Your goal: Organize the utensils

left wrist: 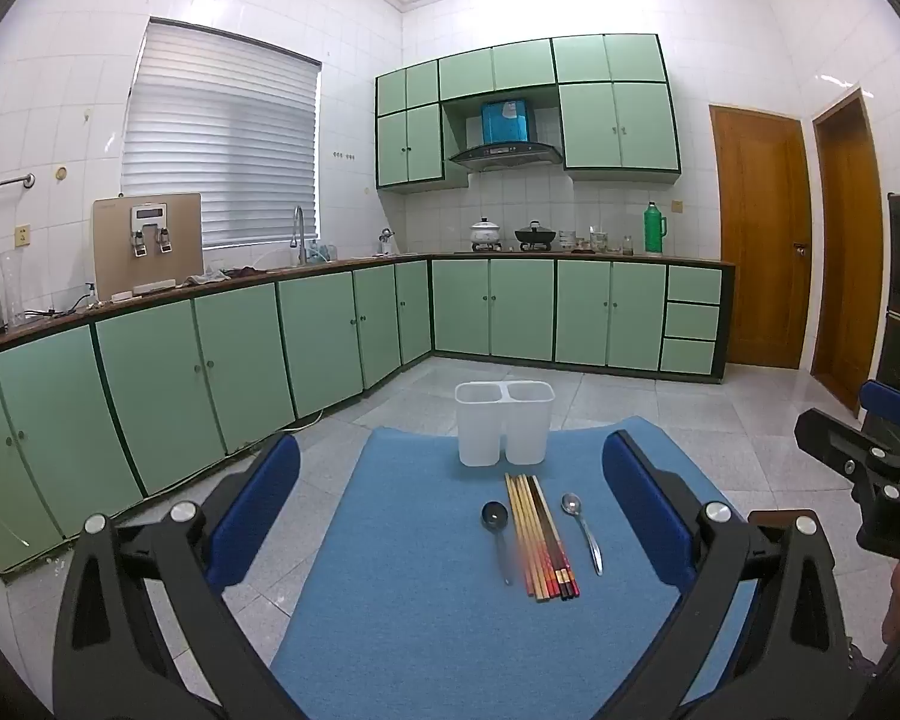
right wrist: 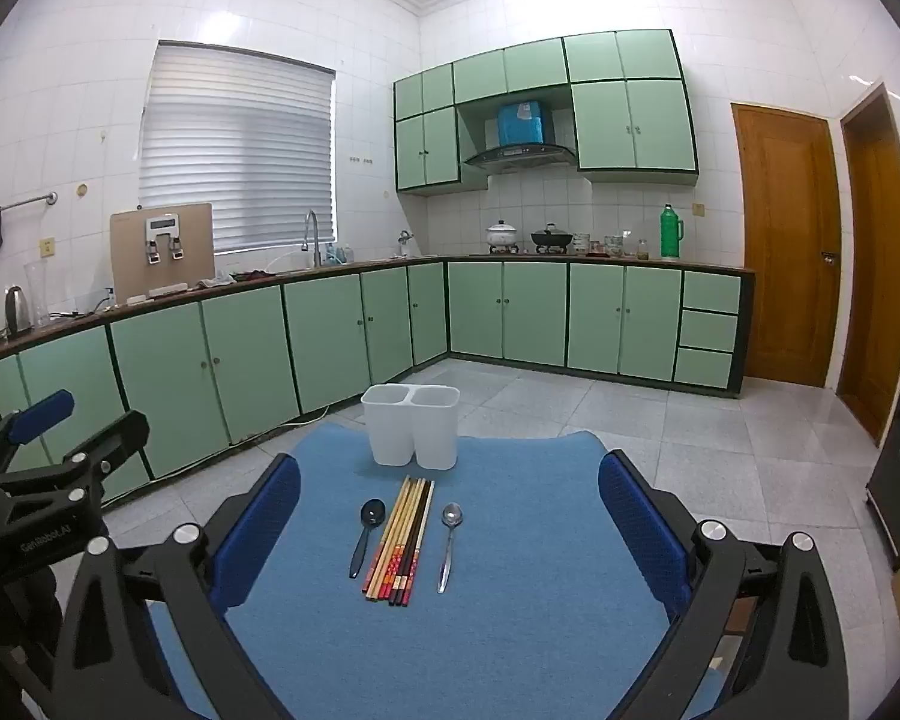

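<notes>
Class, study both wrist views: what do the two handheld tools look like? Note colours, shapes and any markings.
Both match. The left tool and the right tool each have black angular linkage arms with round silver pivot bolts and two blue textured pads. In the right wrist view, white lettering shows on the left tool's black body.

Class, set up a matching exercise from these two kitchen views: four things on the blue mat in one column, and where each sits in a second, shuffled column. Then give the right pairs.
Column 1
1. black spoon
2. silver spoon
3. chopsticks
4. white two-compartment holder

Column 2
A. at the far edge of the blue mat, standing upright
B. in the middle of the row, lying as a bundle
C. on the left of the bundle
D. on the right of the bundle

Pairs: 1-C, 2-D, 3-B, 4-A
</notes>
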